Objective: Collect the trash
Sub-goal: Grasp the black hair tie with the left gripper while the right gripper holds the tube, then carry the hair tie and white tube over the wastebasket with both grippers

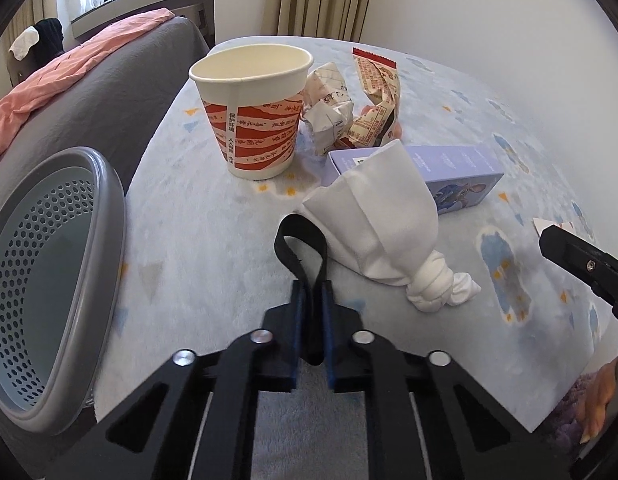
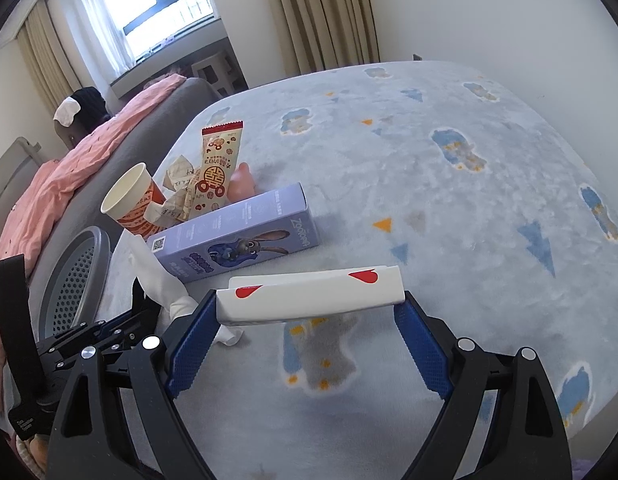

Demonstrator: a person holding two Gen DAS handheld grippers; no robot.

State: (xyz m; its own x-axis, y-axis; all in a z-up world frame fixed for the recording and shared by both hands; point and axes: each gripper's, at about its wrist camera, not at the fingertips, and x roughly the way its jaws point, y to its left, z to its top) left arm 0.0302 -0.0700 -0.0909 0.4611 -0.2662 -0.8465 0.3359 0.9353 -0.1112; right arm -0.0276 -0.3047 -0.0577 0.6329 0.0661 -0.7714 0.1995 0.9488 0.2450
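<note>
My left gripper (image 1: 312, 292) is shut on the black strap loop (image 1: 287, 236) of a knotted white cloth pouch (image 1: 381, 220), which lies on the pale blue blanket. Behind the pouch are a lilac carton (image 1: 461, 168), a red-and-white paper cup (image 1: 253, 112), crumpled paper (image 1: 329, 104) and a snack wrapper (image 1: 377, 100). My right gripper (image 2: 307, 300) holds a long white box with red hearts (image 2: 329, 284) crosswise, one blue pad at each end, just above the blanket. The right wrist view also shows the pouch (image 2: 157, 276) and the carton (image 2: 237, 236).
A grey perforated basket (image 1: 109, 240) stands at the blanket's left edge, close to my left gripper. Beyond it is a grey bed with a pink cover (image 1: 69, 68). A small pink object (image 2: 241, 184) lies behind the wrapper. A hand (image 1: 597, 400) shows at lower right.
</note>
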